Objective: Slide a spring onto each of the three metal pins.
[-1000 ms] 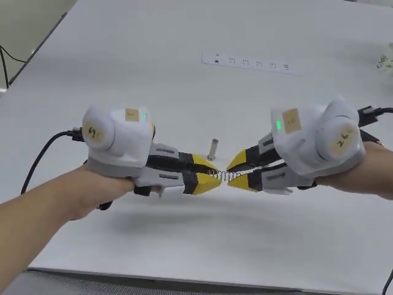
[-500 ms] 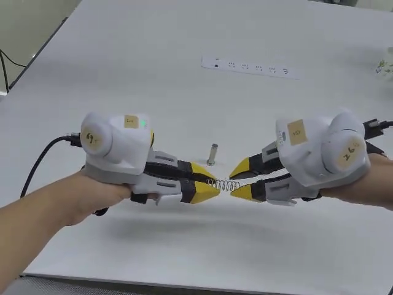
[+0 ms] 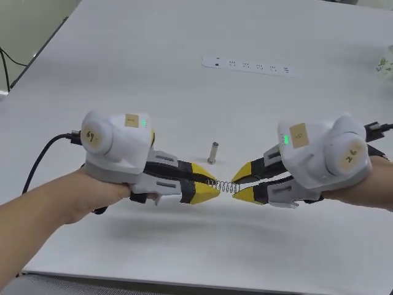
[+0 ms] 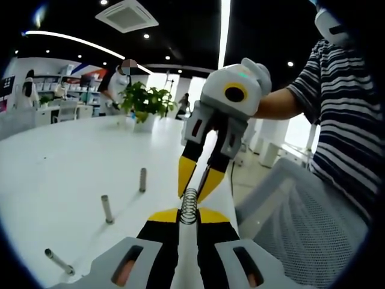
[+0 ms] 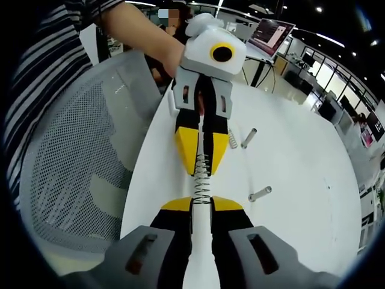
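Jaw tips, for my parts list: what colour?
Yellow on left gripper and right gripper, both gripping the spring; clearest in head view.

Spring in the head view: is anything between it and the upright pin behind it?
Nothing visible does. The spring is clamped at one end by the left gripper, at the other by the right gripper, above the table in front of the pin. With both ends in jaws, one gripper would probably need to let go first.

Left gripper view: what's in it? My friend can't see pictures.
The left gripper pinches a small spring whose far end sits between the yellow tips of the right gripper. Three metal pins are on the white table to the left.
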{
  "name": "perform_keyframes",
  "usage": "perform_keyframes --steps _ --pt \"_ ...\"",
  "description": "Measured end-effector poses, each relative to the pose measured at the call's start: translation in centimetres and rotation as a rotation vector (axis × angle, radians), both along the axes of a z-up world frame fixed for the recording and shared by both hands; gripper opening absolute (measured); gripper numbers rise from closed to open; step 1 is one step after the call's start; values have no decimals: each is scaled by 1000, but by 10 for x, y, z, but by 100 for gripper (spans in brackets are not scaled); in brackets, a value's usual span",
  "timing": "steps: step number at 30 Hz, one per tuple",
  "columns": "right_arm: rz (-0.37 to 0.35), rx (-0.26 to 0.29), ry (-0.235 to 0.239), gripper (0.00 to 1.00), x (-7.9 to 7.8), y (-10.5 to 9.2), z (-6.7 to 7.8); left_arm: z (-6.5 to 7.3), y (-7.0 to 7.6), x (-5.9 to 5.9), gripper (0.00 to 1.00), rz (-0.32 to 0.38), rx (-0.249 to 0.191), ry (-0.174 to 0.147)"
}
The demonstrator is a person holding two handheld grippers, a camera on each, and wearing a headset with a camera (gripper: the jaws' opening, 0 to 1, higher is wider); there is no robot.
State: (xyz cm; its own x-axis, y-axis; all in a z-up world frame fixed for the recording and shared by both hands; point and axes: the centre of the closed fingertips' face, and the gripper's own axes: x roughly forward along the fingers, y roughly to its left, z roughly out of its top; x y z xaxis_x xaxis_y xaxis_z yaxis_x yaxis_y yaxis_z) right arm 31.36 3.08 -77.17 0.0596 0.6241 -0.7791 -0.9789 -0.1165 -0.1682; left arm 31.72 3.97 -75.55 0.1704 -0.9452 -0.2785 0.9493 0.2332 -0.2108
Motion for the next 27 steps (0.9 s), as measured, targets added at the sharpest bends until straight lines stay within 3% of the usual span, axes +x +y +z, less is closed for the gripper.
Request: perform_keyframes --steps 4,17,27 --pt "10 -6 -12 7 0 0 3 0 1 1 2 3 2 2" --pt "96 -8 -60 7 0 13 31 -7 0 0 2 4 26 -6" --pt "119 7 -38 7 -2 24 36 -8 2 0 2 2 32 -10"
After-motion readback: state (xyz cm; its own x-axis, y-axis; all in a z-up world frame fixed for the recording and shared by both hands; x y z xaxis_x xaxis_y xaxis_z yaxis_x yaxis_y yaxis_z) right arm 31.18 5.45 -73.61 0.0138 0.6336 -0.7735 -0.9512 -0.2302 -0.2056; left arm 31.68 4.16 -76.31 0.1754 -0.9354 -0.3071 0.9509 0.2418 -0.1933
